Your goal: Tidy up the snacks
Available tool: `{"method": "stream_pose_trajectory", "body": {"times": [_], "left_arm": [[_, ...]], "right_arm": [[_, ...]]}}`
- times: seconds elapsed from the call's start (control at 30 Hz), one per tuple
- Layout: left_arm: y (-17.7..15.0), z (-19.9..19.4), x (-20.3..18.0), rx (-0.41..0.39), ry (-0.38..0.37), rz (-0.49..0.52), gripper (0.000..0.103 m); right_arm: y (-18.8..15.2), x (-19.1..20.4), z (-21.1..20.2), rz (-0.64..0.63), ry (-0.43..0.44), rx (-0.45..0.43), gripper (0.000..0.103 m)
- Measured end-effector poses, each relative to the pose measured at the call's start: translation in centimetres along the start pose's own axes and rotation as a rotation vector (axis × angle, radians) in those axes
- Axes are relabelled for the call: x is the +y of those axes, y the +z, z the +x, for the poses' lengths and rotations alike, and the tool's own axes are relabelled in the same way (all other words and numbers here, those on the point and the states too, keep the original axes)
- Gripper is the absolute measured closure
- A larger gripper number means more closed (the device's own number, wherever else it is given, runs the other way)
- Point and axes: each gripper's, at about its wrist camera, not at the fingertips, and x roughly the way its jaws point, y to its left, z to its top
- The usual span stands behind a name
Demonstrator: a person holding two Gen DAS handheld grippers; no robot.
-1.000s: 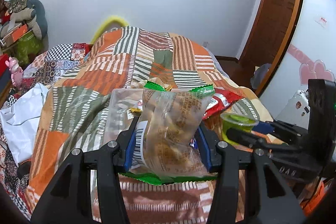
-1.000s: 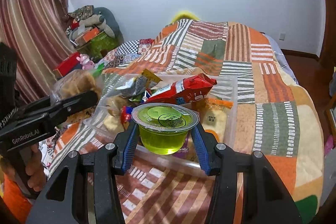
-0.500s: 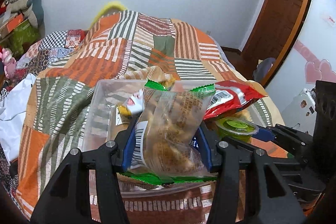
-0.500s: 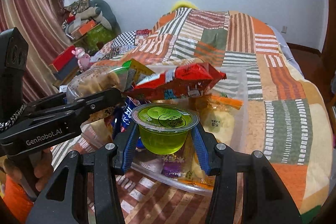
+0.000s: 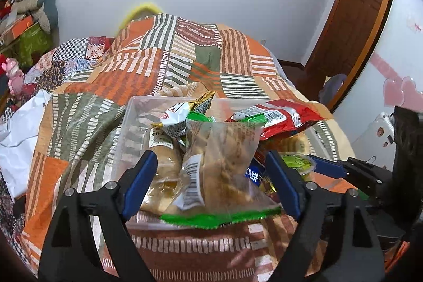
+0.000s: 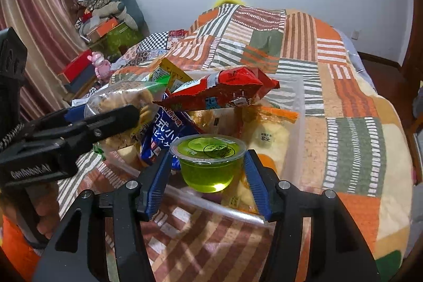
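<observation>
Opening left gripper (image 5: 215, 177) fingers beside biscuit bag (image 5: 222, 160), over bin (image 5: 132, 123).

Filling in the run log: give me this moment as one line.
left gripper: just opened, clear biscuit bag loose between jaws | right gripper: opening, jelly cup between pads | both over clear bin

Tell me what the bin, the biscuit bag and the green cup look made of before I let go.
Bin: clear rigid plastic, probably; the blanket stripes show through its walls.
Biscuit bag: thin glossy plastic film, transparent, crinkled, with green serrated seals.
Green cup: clear, seemingly stiff plastic holding translucent green jelly, sealed with a printed film lid.
</observation>
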Motion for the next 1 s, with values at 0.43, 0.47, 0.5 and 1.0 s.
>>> {"method": "stream_pose_trajectory", "body": {"times": [0.43,0.47,0.5,1.0], "left_arm": [[0.3,-8.7,-0.6,-0.152,-0.011,0.001,0.019],[0.3,-9.7,-0.8,-0.172,-0.007,0.006,0.019],[0.3,-10.9,-1.1,-0.200,-0.003,0.014,0.019],[-2.4,-21.6,-4.6,-0.444,0.064,0.097,0.015]], "right_arm": [[1.0,0.8,-7.6,0.007,-0.029,-0.188,0.030],[0.9,0.9,-8.5,0.005,-0.029,-0.205,0.030],[1.0,1.1,-9.3,0.001,-0.029,-0.224,0.030],[-1.0,4.4,-20.0,-0.049,-0.030,-0.463,0.017]]}}
